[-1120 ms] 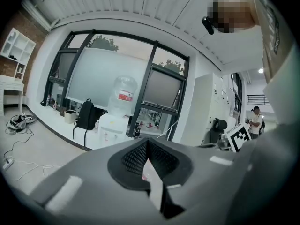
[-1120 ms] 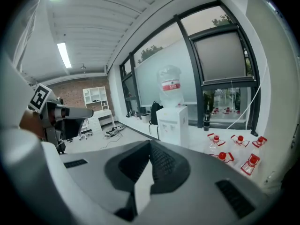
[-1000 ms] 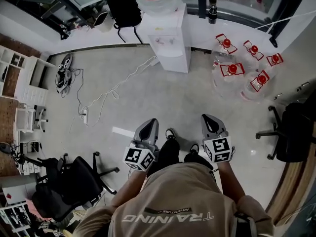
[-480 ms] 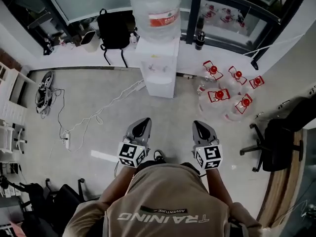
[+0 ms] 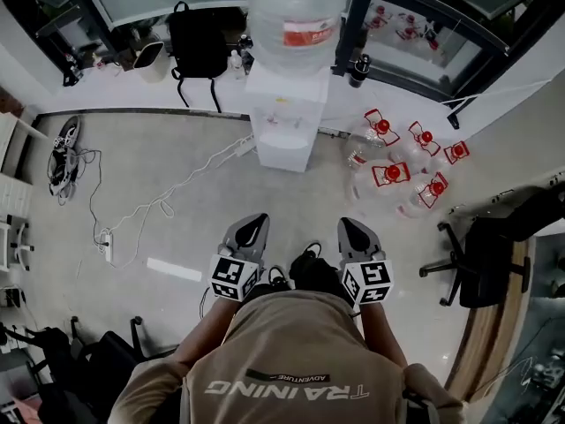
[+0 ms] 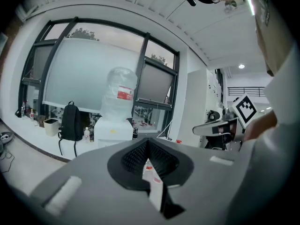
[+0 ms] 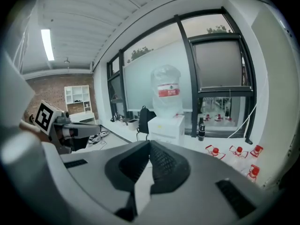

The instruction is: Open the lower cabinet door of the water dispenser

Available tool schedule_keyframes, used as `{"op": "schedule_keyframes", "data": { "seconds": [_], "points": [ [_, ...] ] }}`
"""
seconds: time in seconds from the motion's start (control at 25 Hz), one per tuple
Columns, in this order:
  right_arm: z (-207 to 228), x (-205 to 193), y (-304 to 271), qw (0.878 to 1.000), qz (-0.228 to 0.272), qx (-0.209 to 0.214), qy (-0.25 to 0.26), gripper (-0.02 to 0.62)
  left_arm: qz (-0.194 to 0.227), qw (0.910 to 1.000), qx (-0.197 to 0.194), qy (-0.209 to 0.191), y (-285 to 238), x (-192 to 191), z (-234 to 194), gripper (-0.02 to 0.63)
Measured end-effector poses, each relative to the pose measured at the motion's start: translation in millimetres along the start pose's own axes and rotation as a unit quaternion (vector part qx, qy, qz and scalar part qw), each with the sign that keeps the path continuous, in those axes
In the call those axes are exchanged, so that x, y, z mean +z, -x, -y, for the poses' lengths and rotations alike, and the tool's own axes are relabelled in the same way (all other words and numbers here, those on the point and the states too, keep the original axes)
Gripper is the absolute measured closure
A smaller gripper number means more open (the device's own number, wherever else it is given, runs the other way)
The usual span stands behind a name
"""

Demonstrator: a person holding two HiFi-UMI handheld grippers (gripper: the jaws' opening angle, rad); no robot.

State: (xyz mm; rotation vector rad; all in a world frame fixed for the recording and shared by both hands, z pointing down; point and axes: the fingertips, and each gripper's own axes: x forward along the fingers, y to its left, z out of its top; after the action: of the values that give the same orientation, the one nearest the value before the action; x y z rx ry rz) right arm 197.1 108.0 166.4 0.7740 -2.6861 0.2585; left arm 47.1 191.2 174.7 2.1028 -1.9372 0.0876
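The white water dispenser (image 5: 284, 117) stands against the window wall with a big clear bottle (image 5: 296, 11) on top. Its lower cabinet door (image 5: 283, 155) faces me and is closed. The dispenser also shows ahead in the left gripper view (image 6: 112, 130) and in the right gripper view (image 7: 165, 129). My left gripper (image 5: 253, 225) and right gripper (image 5: 352, 229) are held side by side in front of my body, well short of the dispenser. Both are shut and hold nothing: the left gripper's (image 6: 147, 142) jaws meet, and so do the right gripper's (image 7: 150, 144).
A black backpack (image 5: 196, 38) leans on the wall left of the dispenser. Several water jugs with red caps (image 5: 406, 170) lie on the floor to its right. An office chair (image 5: 490, 254) stands at the right. A white cable and power strip (image 5: 106, 241) trail across the floor at the left.
I have walked closer to the dispenser, which now sits larger and lower in the head view. Both grippers came along, still shut and side by side.
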Motion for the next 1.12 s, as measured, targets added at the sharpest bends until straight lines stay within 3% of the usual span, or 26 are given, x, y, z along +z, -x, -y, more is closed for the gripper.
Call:
{"op": "schedule_keyframes", "data": {
  "seconds": [0.16, 0.48, 0.72, 0.88, 1.0, 1.12],
  "points": [
    [-2, -1, -27, 1.000, -0.016, 0.019, 0.000, 0.586, -0.012, 0.9997, 0.009, 0.020, -14, -4, -17, 0.603],
    [39, 4, -119, 0.998, -0.032, 0.049, -0.012, 0.586, -0.039, 0.9987, 0.031, 0.010, -76, 12, -62, 0.603],
    [94, 38, -193, 0.998, -0.020, 0.060, -0.016, 0.586, -0.030, 0.9992, -0.005, -0.025, -164, 62, -75, 0.603],
    [135, 40, -221, 0.997, -0.037, 0.061, -0.032, 0.586, -0.009, 0.9998, -0.013, 0.012, -213, 84, -81, 0.603],
    [160, 40, -242, 0.997, -0.047, 0.057, -0.029, 0.586, -0.020, 0.9992, -0.003, 0.036, -243, 84, -96, 0.603],
    [182, 42, -261, 0.997, -0.057, 0.045, -0.033, 0.586, -0.039, 0.9987, -0.009, 0.032, -267, 81, -107, 0.603]
  ]
}}
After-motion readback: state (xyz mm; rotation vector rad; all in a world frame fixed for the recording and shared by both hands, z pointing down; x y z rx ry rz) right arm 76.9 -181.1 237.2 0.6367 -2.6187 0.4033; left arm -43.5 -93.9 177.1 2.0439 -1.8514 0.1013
